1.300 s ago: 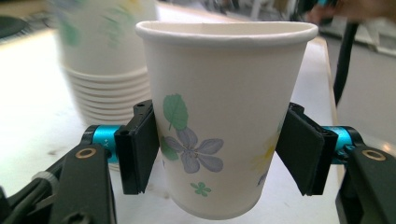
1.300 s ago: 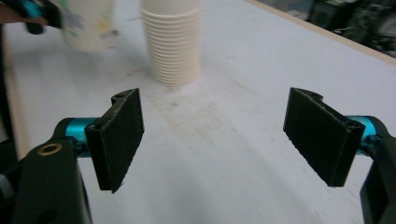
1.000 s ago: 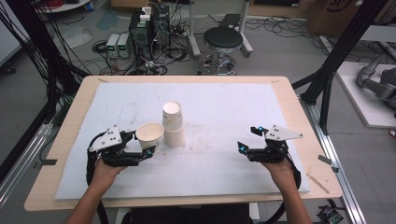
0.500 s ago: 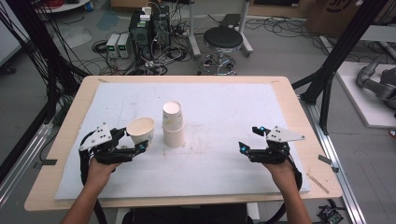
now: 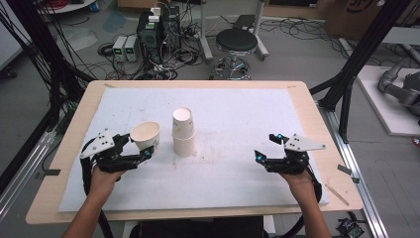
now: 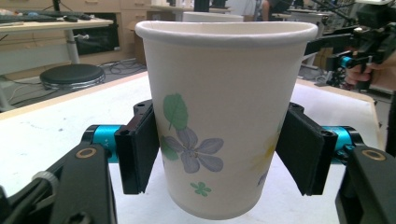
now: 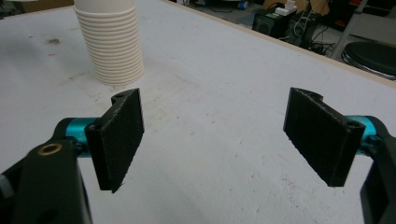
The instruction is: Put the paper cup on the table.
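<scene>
A paper cup (image 6: 224, 116) printed with flowers and leaves stands upright between the jaws of my left gripper (image 6: 222, 156), which is shut on its lower half. From above, this cup (image 5: 145, 133) and the left gripper (image 5: 136, 148) are at the left of the white mat, just left of a stack of white paper cups (image 5: 183, 131). The right gripper (image 5: 265, 147) rests at the right of the mat. Its jaws are wide open with nothing between them (image 7: 219, 135). The stack of cups (image 7: 114, 42) stands well ahead of it, to its left.
The white mat (image 5: 237, 114) covers most of the wooden table (image 5: 307, 99). The right hand and its gripper (image 6: 369, 37) show far off in the left gripper view. A stool (image 5: 236, 42) and electronics on the floor lie beyond the table's far edge.
The left gripper has carried the cup a short way left, away from the stack. The right gripper has stayed put.
</scene>
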### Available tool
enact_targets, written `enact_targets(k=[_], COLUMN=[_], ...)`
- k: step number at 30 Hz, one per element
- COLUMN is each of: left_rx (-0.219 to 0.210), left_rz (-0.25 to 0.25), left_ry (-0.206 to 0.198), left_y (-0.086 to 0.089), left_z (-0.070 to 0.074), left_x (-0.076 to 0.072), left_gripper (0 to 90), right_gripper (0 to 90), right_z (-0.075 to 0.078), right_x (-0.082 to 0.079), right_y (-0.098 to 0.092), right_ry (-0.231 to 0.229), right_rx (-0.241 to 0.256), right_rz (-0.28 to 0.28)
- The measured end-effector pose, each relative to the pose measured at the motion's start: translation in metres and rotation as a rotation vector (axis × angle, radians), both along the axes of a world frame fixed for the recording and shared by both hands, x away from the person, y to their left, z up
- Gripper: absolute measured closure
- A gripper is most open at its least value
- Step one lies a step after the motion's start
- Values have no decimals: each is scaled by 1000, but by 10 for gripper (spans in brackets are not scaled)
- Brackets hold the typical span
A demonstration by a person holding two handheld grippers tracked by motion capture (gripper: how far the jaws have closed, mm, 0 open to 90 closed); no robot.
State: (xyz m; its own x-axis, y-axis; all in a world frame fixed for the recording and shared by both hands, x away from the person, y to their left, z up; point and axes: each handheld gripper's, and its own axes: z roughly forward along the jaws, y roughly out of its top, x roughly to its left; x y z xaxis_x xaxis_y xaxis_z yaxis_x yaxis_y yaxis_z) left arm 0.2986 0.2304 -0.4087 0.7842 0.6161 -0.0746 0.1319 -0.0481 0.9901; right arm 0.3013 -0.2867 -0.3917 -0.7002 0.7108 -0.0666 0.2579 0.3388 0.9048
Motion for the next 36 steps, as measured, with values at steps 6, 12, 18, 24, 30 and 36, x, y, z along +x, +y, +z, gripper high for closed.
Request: enact_targets(k=[6,12,18,24,30,36], left_rx=[17,30,52,95,144,184], left_rz=[81,189,254,301,312,303], left_ry=[0,54,85,139,231,264], left_y=[8,17,19,14,6,-2], left_z=[4,4,1,-7,-27,-37], left_x=[12,32,55,78,94,101], left_gripper=[340,339,338,332,331,333], right_gripper=[205,205,205,205,205,205], right_z=[-1,-1,0,-1,-2,-2], right_x=[0,-1,-1,0,0,0], right_y=[1,1,1,1,1,2], right_ry=[11,12,13,6,13,18], right_rx=[-3,-5,-4,-10,-6,-8], right_rz=[9,12,12,18,19,22])
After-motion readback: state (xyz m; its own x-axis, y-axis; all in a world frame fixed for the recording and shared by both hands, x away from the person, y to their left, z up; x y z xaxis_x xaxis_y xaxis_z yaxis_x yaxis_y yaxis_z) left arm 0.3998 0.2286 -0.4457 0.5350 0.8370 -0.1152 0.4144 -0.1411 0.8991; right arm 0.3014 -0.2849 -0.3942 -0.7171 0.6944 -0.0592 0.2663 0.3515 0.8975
